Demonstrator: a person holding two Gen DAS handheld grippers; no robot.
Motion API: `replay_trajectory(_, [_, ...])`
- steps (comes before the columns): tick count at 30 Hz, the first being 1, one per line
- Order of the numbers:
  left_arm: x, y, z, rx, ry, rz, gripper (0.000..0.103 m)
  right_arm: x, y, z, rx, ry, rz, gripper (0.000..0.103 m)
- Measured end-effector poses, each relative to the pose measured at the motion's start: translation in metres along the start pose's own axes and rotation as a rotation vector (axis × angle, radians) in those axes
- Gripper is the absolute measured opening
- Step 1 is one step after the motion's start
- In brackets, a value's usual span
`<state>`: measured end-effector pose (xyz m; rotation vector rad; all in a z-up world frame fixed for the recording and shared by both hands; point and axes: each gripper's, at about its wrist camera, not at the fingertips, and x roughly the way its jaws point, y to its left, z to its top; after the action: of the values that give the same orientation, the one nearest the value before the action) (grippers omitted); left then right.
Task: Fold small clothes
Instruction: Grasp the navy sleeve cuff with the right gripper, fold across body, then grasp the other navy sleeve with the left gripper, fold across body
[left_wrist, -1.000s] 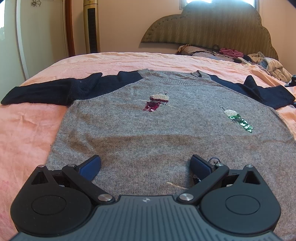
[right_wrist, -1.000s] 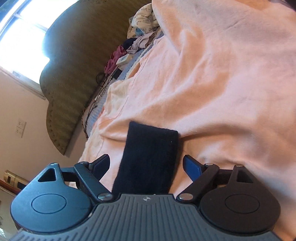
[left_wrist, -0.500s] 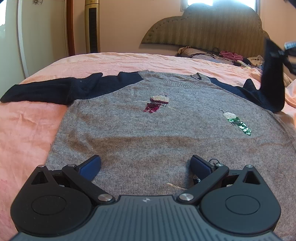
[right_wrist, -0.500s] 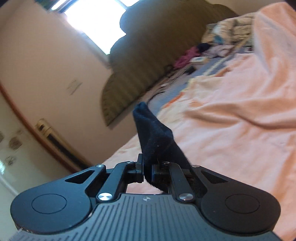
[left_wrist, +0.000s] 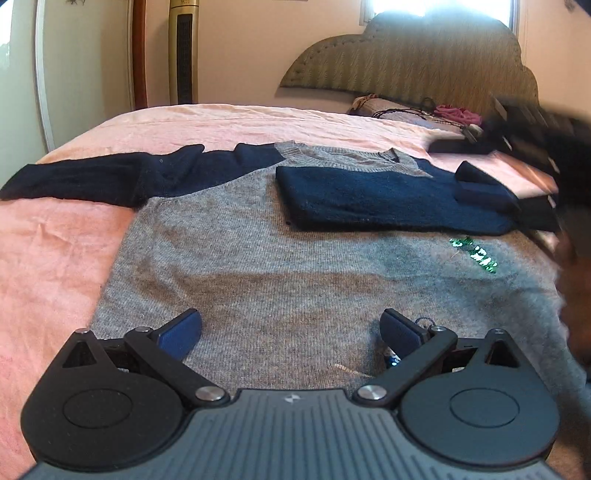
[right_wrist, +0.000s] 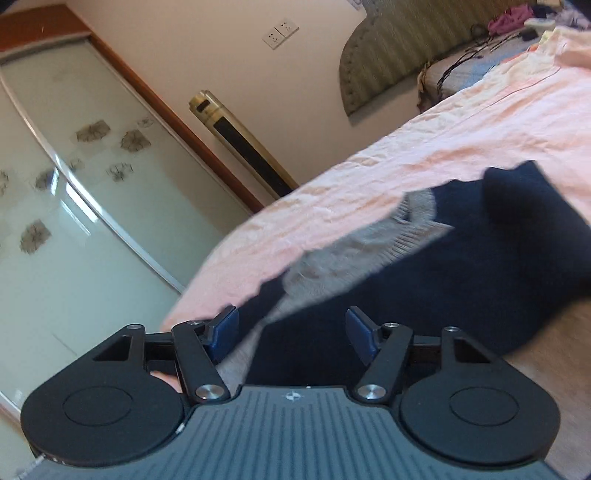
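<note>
- We worked on a bed covered by a creased pink sheet (left_wrist: 55, 258), with a scalloped, striped upholstered headboard (left_wrist: 417, 62) at its far edge under a bright window.
- The walls were cream; a tall gold-and-black tower fan (left_wrist: 183, 51) stood against the far wall beside a reddish wooden door frame (right_wrist: 155, 96), and a frosted sliding glass door (right_wrist: 74, 192) with flower motifs filled the left side of the right wrist view.
- We saw a double wall socket (right_wrist: 281, 32) by the headboard, and could read no writing anywhere; each tool body bore only a small pale emblem.
- The grey sweater (left_wrist: 258, 266) lay flat, front up, in the middle of the bed, its neckline toward the headboard and its hem at the near edge.
- One navy sleeve (left_wrist: 92, 179) stretched out toward the left edge of the bed; the other navy sleeve (left_wrist: 388, 203) lay folded across the chest just below the collar.
- A green sequin motif (left_wrist: 476, 254) showed on the sweater's right side, below the folded sleeve.
- Our left gripper (left_wrist: 291, 332) hovered over the hem with its blue pads spread wide and nothing clamped between them.
- Our right gripper (right_wrist: 291, 332) was opening, its pads apart on either side of the folded sleeve's end without pressing it; it appeared as a dark blur at the right edge of the left wrist view, partly blocking that side.
- A loose pile of clothes (left_wrist: 454, 112) and dark cords lay at the bed's far right corner by the headboard.
</note>
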<state>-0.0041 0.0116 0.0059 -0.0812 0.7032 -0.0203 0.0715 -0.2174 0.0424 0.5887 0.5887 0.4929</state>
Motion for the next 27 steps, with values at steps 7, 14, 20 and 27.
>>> replay_trajectory(7, [0.038, 0.047, 0.075, -0.431, 0.109, -0.365, 0.103, -0.048, -0.047, -0.036, -0.09, 0.004, -0.141, 0.07])
replay_trajectory(14, [0.097, 0.021, 0.104, -0.339, 0.162, -0.25, 0.087, -0.049, -0.065, -0.036, 0.005, -0.014, -0.076, 0.079])
replay_trajectory(20, [0.097, 0.004, 0.115, -0.192, 0.137, -0.092, 0.009, -0.049, -0.069, -0.035, 0.032, -0.027, -0.054, 0.079])
replay_trajectory(27, [0.073, 0.028, 0.134, -0.114, 0.053, 0.013, 0.006, -0.049, -0.067, -0.036, 0.027, -0.024, -0.051, 0.081])
